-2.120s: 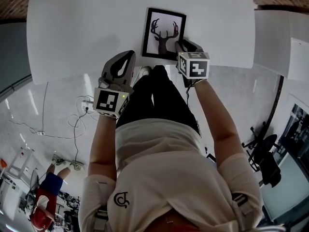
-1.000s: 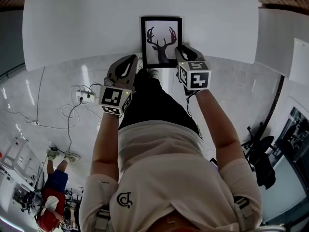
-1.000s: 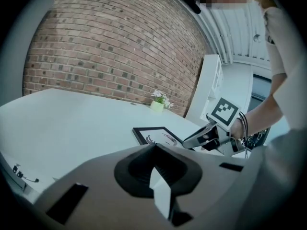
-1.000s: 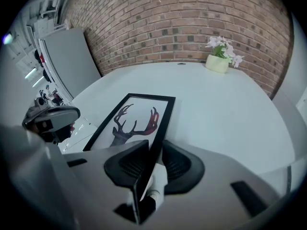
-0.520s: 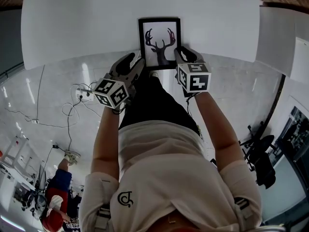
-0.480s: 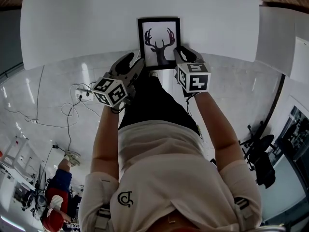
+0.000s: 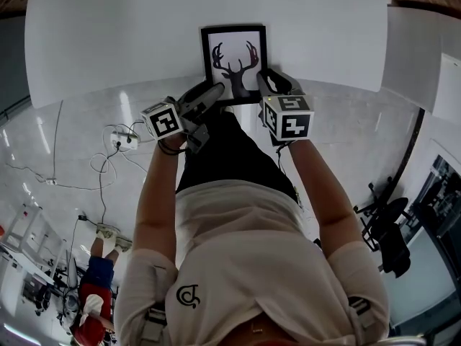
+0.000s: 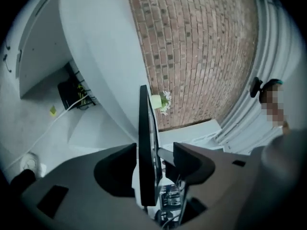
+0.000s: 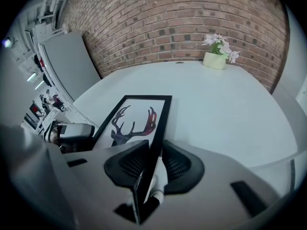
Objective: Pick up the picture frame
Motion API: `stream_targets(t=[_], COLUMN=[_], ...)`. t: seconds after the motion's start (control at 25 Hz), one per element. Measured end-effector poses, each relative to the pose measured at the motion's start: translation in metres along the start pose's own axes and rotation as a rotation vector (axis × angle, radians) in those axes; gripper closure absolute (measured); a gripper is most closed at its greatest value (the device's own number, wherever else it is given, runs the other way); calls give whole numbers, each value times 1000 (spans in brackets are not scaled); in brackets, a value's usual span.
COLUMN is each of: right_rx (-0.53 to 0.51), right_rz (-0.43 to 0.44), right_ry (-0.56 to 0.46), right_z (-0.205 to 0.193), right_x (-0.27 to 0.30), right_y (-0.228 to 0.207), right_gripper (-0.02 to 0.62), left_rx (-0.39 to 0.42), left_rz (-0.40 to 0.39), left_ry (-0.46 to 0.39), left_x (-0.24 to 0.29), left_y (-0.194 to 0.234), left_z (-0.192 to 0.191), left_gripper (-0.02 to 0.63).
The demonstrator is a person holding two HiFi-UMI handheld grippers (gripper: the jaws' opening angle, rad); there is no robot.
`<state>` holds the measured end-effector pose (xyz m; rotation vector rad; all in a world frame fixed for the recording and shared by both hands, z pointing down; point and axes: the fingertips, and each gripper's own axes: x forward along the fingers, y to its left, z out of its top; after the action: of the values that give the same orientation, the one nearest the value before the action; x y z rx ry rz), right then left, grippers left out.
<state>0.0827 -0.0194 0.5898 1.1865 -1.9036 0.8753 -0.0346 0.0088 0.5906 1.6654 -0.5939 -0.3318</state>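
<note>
The picture frame, black-rimmed with a deer-antler print, lies on the white table, its near end jutting over the table's edge. My right gripper is shut on the frame's near right edge; in the right gripper view the frame runs straight between the pressed jaws of the right gripper. My left gripper lies rolled on its side at the frame's near left corner. Its jaws have just been opening. In the left gripper view the frame stands edge-on between the left gripper jaws, with a gap on one side.
A small potted flower stands at the table's far side before a brick wall. Cables and a power strip lie on the floor at the left. An office chair is at the right. A person is at the lower left.
My left gripper has rolled onto its side, moved in to the frame's near left corner and opened around its edge. The right gripper has kept its grip in place.
</note>
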Motion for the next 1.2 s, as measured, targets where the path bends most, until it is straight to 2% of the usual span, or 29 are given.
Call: stream_targets(t=[0.12,0.24,0.4,0.48,0.56,0.64,0.72,0.84,0.96,1.2], right_rx=[3,14,22,26,26,20,15,-2,-32,-23], right_rz=[0,3,1,0,1,2,4,1,-5,-8], right_ry=[-5,-9,-13,-15,-17,-17,-15,-9,-4,-22], right_z=[1,1,0,-2,-3,-2,-1,0,0,4], right_x=[0,-1,0,1,1,2,2,1,1,-3], right_y=[0,1,0,0,0,0,0,0,0,-2], right_gripper=[499,500,500,500,500,500,500,500,499,473], left_rx=[-128,-164,-265,-280,-283,-251,-205,-240,-175,-133], left_rz=[-20,-68,-87,-83,-69,-69,-75,-59,-48,-12], left_ry=[45,93,86,84,99,119,132,127,136,113], left_x=[11,21,32,35,36,37,38,38,39,37], left_y=[1,-2,-7,-7,-4,-3,-3,-6,-7,-18], left_z=[-11,-19,-21,-21,-24,-24,-21,-23,-20,-17], left_gripper=[364,386,495,526,554,578,578,578,578,583])
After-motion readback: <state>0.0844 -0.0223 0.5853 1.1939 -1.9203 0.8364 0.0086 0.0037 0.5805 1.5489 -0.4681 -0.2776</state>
